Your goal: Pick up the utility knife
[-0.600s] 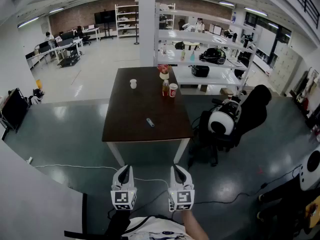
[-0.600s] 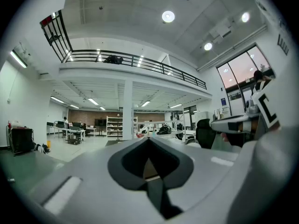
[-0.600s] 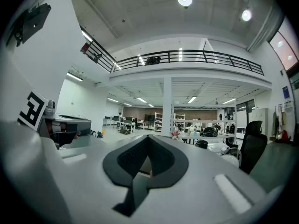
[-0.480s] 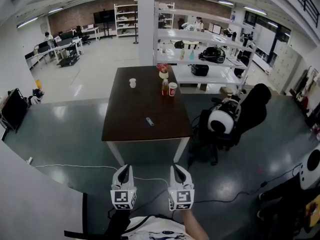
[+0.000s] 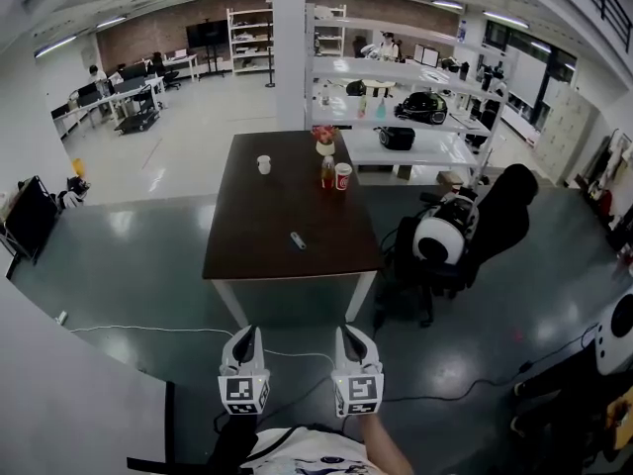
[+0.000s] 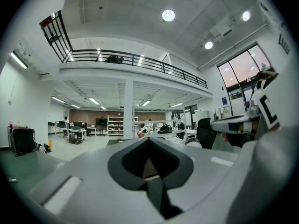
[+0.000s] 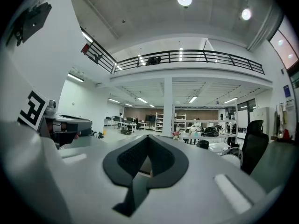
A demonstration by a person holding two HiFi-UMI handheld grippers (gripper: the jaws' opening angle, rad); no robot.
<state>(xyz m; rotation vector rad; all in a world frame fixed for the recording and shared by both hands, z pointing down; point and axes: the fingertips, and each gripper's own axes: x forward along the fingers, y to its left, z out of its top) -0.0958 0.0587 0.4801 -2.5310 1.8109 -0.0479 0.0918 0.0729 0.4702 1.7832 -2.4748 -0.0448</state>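
Observation:
The utility knife (image 5: 297, 240) is a small grey bar lying on the dark brown table (image 5: 257, 236), near its front right part in the head view. Both grippers are held level, side by side, well short of the table's front edge. My left gripper (image 5: 247, 335) has its jaws together with nothing between them; the same shows in the left gripper view (image 6: 149, 141). My right gripper (image 5: 354, 333) is likewise shut and empty, seen also in the right gripper view (image 7: 148, 141). The knife is hidden in both gripper views.
At the table's far end stand a white cup (image 5: 263, 165), a red cup (image 5: 342, 177), a bottle (image 5: 326, 173) and flowers (image 5: 324, 139). A black office chair (image 5: 465, 236) sits right of the table. White shelves (image 5: 415, 117) stand behind. A cable (image 5: 148, 329) runs across the floor.

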